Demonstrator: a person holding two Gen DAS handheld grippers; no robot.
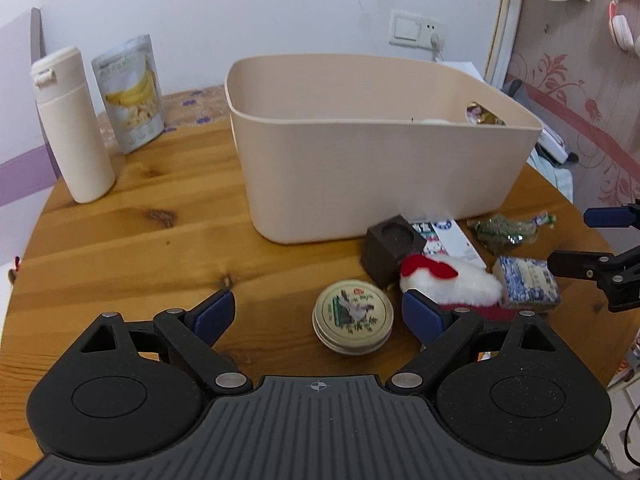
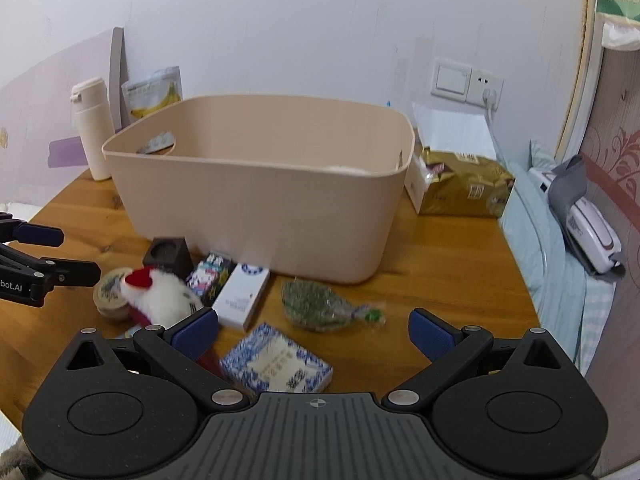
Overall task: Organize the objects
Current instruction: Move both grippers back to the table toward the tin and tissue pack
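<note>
A beige plastic bin (image 1: pixel 360 168) (image 2: pixel 256 196) stands on the round wooden table. In front of it lie a round tin (image 1: pixel 353 323) (image 2: pixel 110 290), a dark brown cube (image 1: pixel 394 250) (image 2: pixel 167 254), a white and red plush toy (image 1: pixel 452 284) (image 2: pixel 164 292), a white carton (image 1: pixel 454 240) (image 2: pixel 242 294), a green foil packet (image 1: pixel 508 230) (image 2: pixel 320 306) and a blue patterned box (image 1: pixel 528 280) (image 2: pixel 276 366). My left gripper (image 1: pixel 320 316) is open above the table, with the tin between its fingers but untouched. My right gripper (image 2: pixel 316 332) is open over the patterned box and packet, holding nothing.
A cream bottle (image 1: pixel 70 128) (image 2: pixel 92 128) and a banana snack pouch (image 1: pixel 130 92) (image 2: pixel 154 90) stand at the back left. A gold package (image 2: pixel 460 184) sits right of the bin. The table edge curves close on the right, beside a bed.
</note>
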